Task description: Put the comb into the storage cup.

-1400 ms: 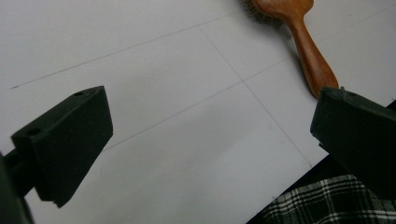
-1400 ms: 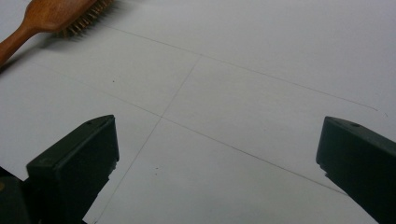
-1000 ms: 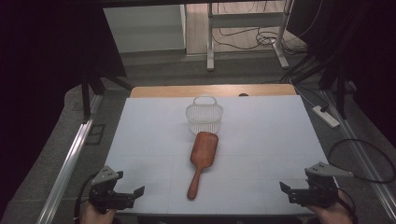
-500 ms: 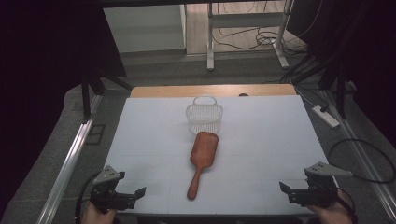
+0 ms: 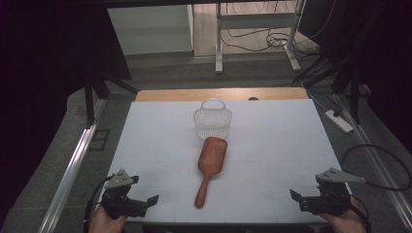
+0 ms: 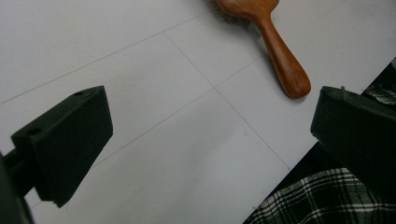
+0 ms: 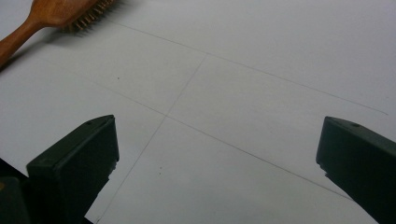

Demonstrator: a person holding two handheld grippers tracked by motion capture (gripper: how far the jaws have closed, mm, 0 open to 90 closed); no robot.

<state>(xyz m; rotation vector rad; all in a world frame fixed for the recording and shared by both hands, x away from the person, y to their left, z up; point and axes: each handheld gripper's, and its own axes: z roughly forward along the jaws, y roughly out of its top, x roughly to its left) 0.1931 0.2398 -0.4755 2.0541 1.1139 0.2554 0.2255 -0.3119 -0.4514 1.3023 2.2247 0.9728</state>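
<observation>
**Brush handle points toward the near edge, left gripper nearer**

While both grippers sit at the near edge of the table, the brush lies mid-table between them, bristles down. Its long axis runs near-to-far with a slight tilt: paddle end far, just short of the basket, handle tip near and a little to the left.

From the left gripper the handle tip is forward and to its right, fairly near. From the right gripper the brush is farther off to its left. So the left one has the shorter reach, by judgement.

Left gripper view: brush handle sits up and right of the gap, jaws wide apart, nothing between them. Right gripper view: brush at the top left corner, jaws also spread wide, empty.

Likely approach: jaws across the handle, so the gripper needs to square up to that axis first.
</observation>
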